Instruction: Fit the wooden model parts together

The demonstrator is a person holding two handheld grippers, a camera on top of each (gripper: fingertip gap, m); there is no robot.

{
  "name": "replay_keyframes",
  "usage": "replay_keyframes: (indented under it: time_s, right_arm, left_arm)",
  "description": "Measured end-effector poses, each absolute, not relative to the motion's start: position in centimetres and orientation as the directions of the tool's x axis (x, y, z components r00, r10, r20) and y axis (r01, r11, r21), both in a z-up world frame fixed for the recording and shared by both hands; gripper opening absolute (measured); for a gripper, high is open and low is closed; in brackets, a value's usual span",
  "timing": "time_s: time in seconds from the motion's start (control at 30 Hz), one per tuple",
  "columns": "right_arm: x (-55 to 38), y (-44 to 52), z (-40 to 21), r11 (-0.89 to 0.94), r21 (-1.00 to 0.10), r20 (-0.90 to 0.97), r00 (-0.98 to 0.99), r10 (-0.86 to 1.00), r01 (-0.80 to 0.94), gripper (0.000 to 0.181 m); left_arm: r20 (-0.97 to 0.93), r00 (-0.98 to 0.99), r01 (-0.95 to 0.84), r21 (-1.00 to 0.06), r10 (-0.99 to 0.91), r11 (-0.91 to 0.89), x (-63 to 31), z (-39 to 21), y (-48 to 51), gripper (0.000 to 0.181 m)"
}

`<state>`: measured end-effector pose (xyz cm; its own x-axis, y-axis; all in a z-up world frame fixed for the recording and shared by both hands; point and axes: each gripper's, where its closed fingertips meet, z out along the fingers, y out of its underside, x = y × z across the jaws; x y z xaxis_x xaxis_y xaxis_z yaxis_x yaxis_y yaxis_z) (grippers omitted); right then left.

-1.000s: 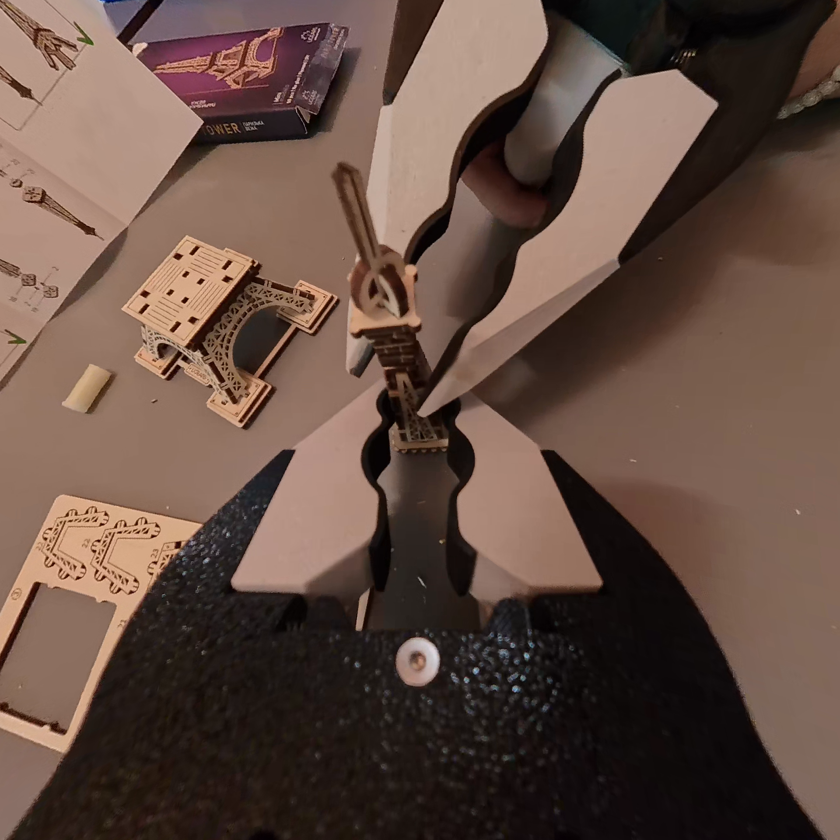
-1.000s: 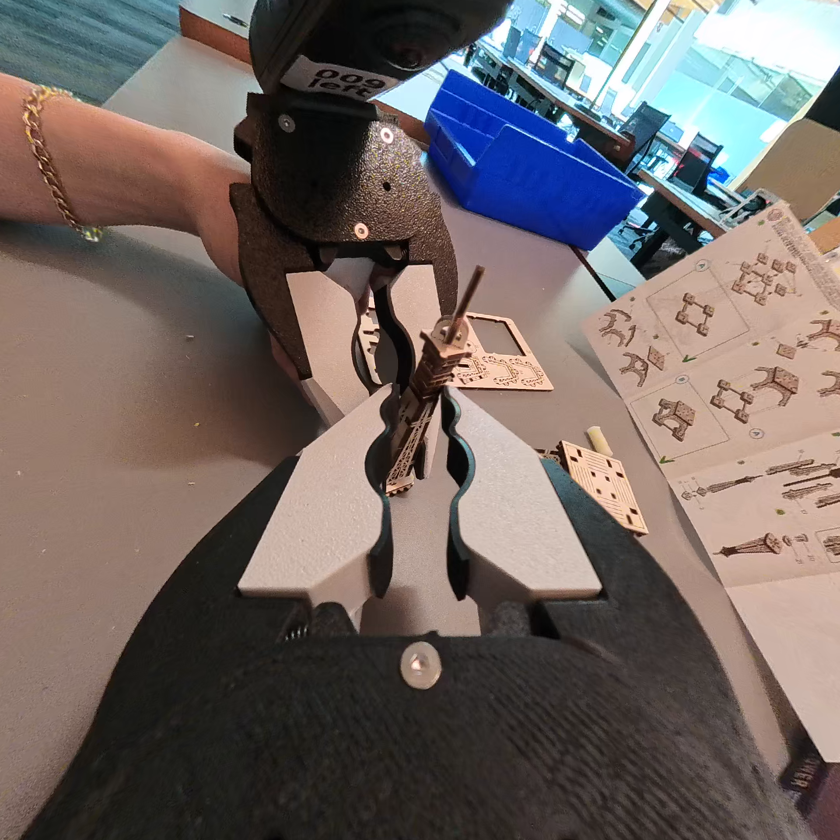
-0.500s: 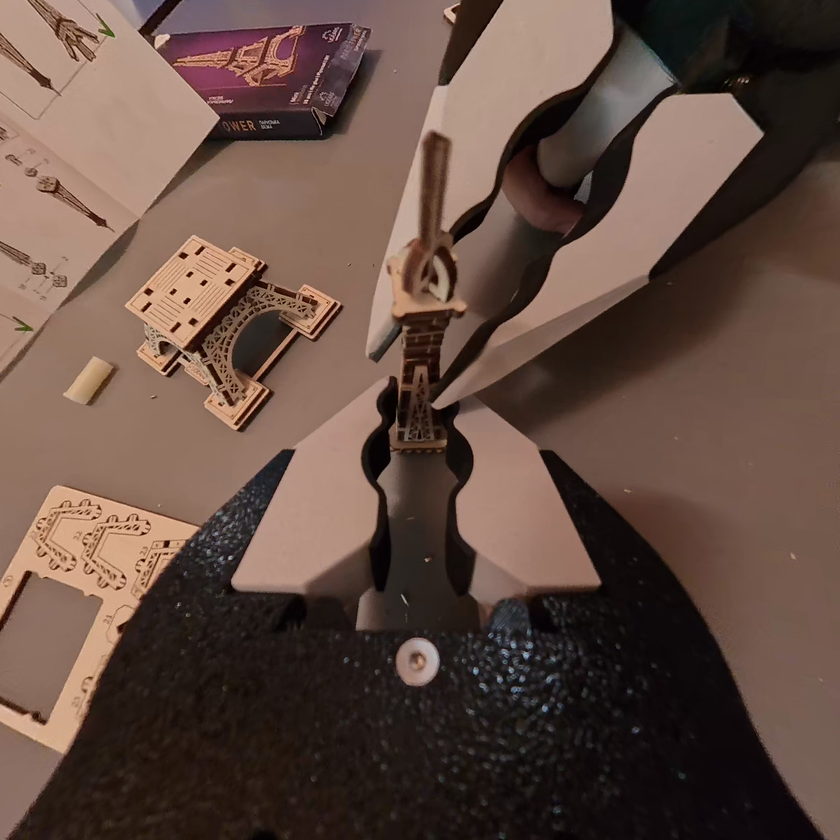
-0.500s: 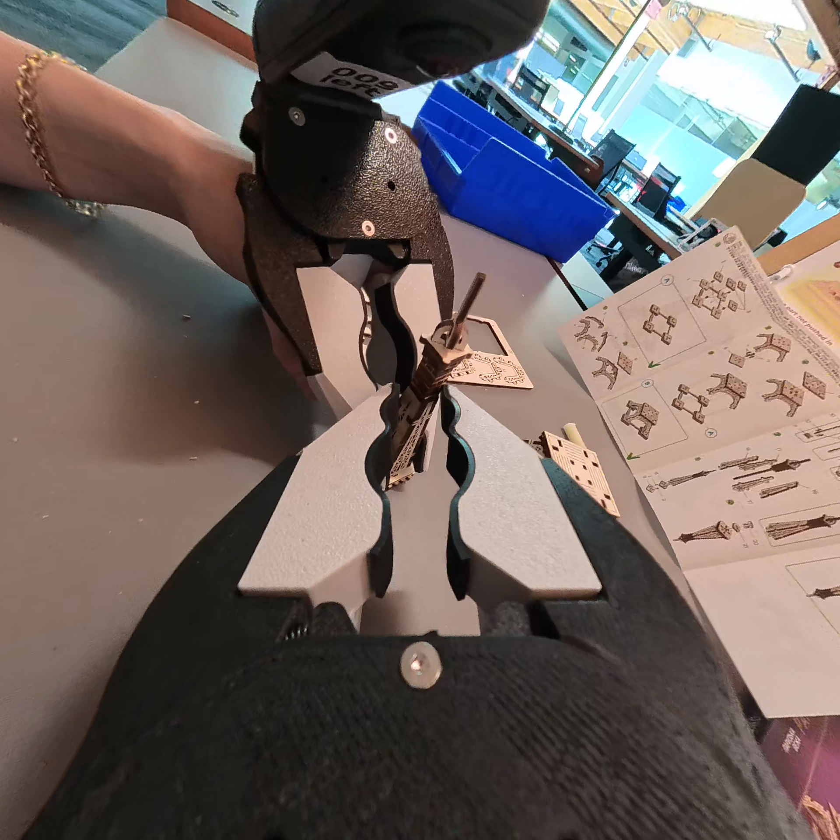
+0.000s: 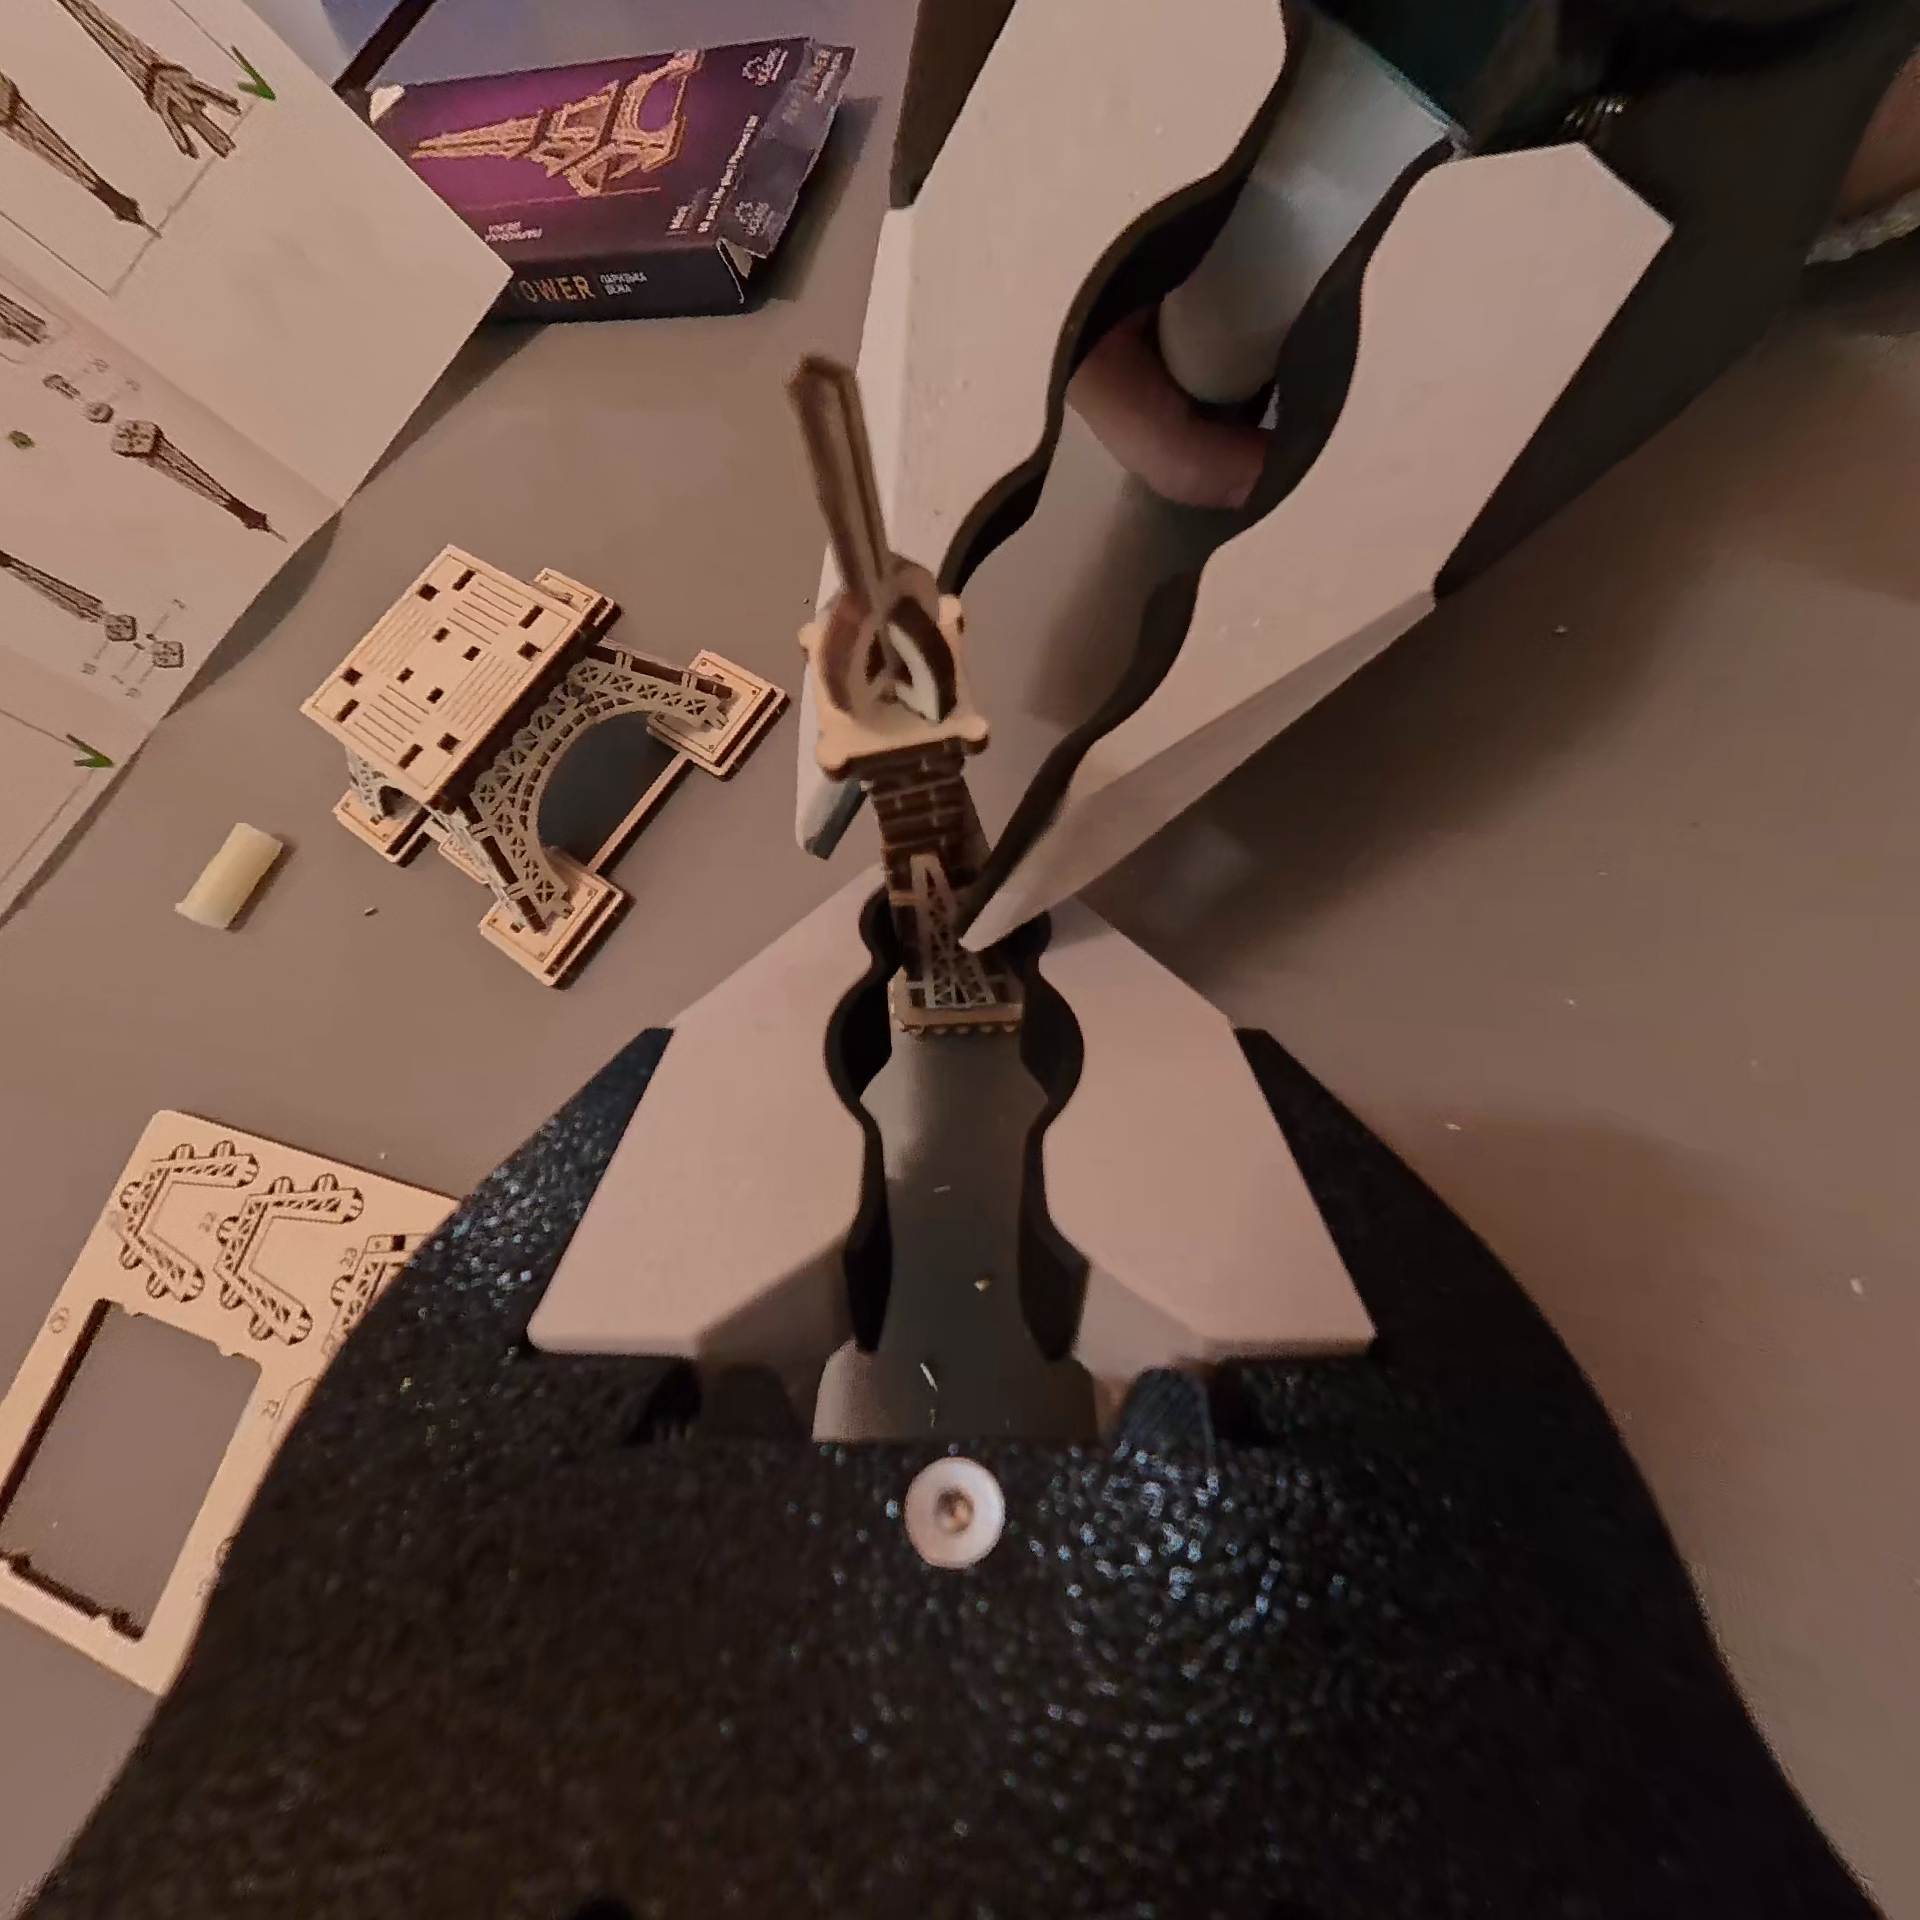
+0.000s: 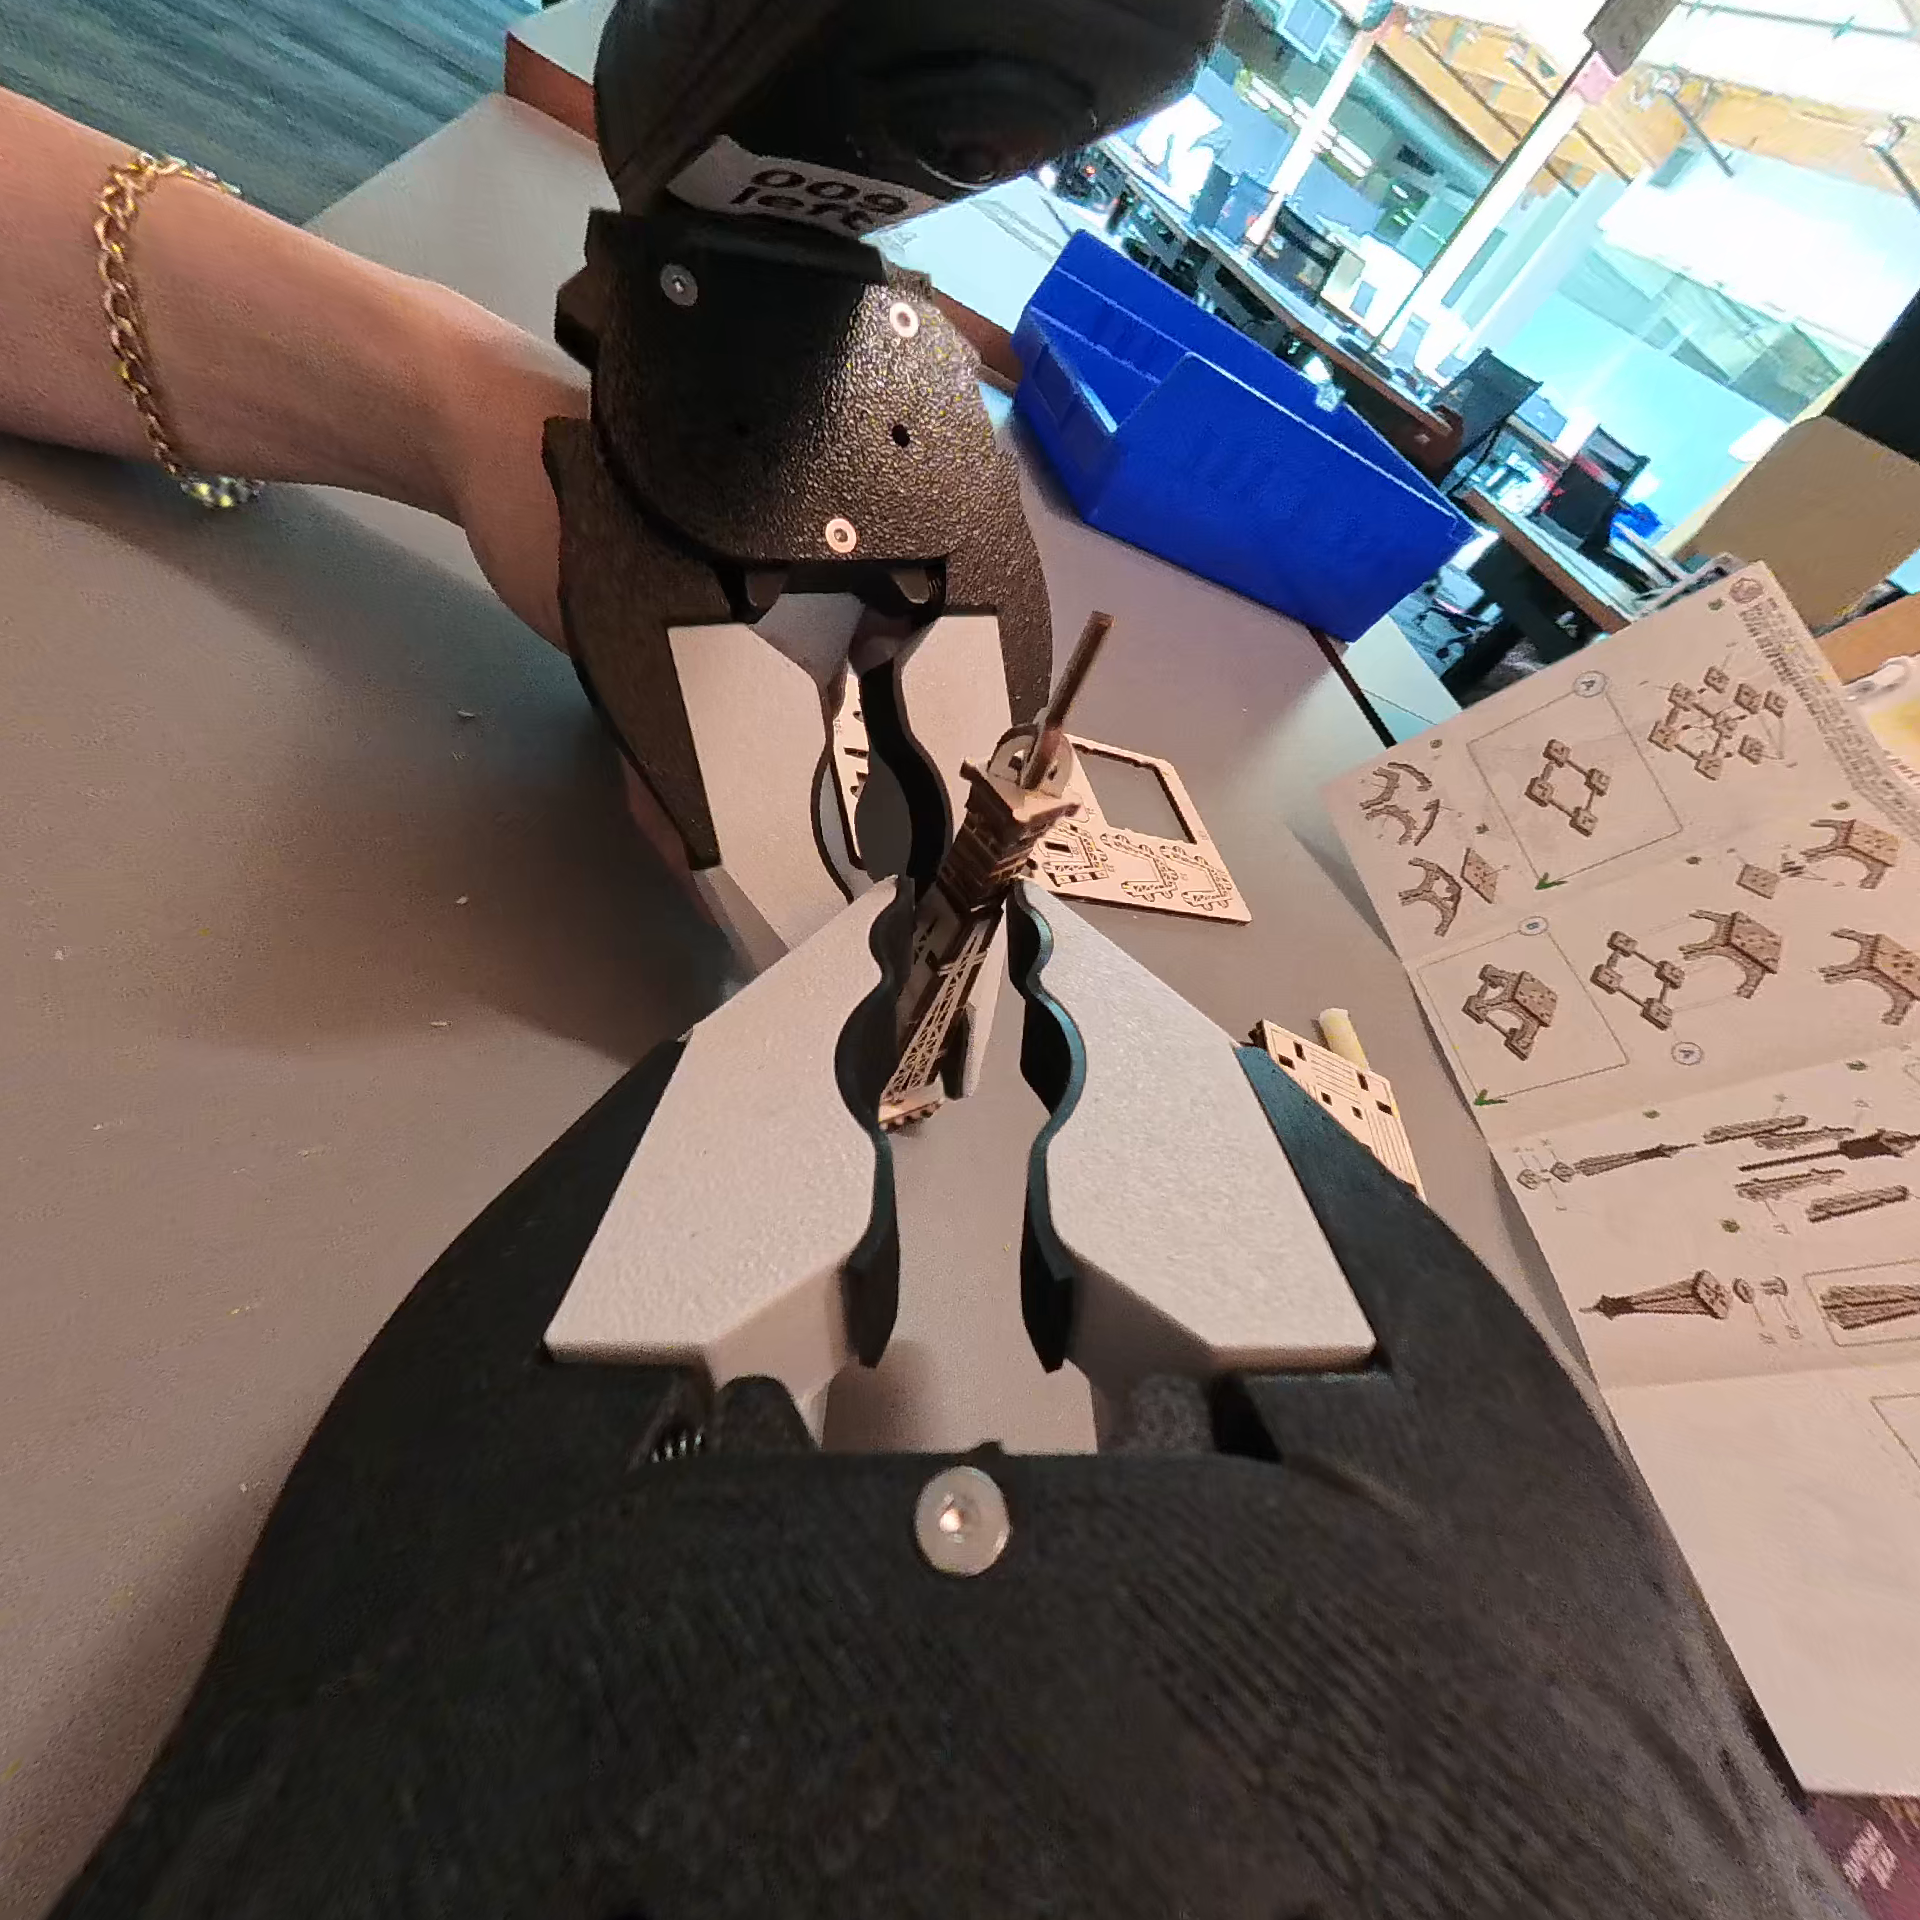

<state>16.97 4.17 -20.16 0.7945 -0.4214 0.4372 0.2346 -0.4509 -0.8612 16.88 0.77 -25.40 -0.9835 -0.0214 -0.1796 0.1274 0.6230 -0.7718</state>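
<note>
We see the wooden tower spire (image 5: 914, 790) standing nearly upright above the grey table (image 5: 1507, 935), its long axis running from the square foot at the bottom to the thin needle at the top, which leans a little away from the left gripper's camera and toward the purple box (image 5: 623, 177). In the right wrist view the same spire (image 6: 966, 914) tilts up and to the right, needle uppermost.

The left gripper (image 5: 951, 935) is closed on the spire near its foot, with the wavy inner edges of its fingers still apart behind the tips. The right gripper (image 6: 951, 914) meets the spire from the opposite side; its fingertips sit close on either side of the lattice shaft, a narrow gap between them, and seem to press it (we cannot tell how firmly).

Taking the spire as our landmark: the arched tower base (image 5: 520, 748) sits on the table to its left, well apart, with a small pale cylinder (image 5: 229, 873) further left. A punched-out parts sheet (image 5: 156, 1351) lies below and left of the spire, instruction sheets (image 5: 156, 364) lie at far left, and a blue bin (image 6: 1226, 436) stands behind it in the right wrist view.
</note>
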Motion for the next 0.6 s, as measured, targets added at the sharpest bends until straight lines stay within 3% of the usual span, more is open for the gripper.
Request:
replay_keyframes:
  time_s: [0.6]
  right_arm:
    - [17.23,4.08,-20.14,-0.468,-0.839,0.487,0.767,-0.416,0.279,0.016]
  left_arm:
    - [-0.116,-0.993,0.087,-0.778,-0.006,0.623,16.79,-25.50,0.58,0.017]
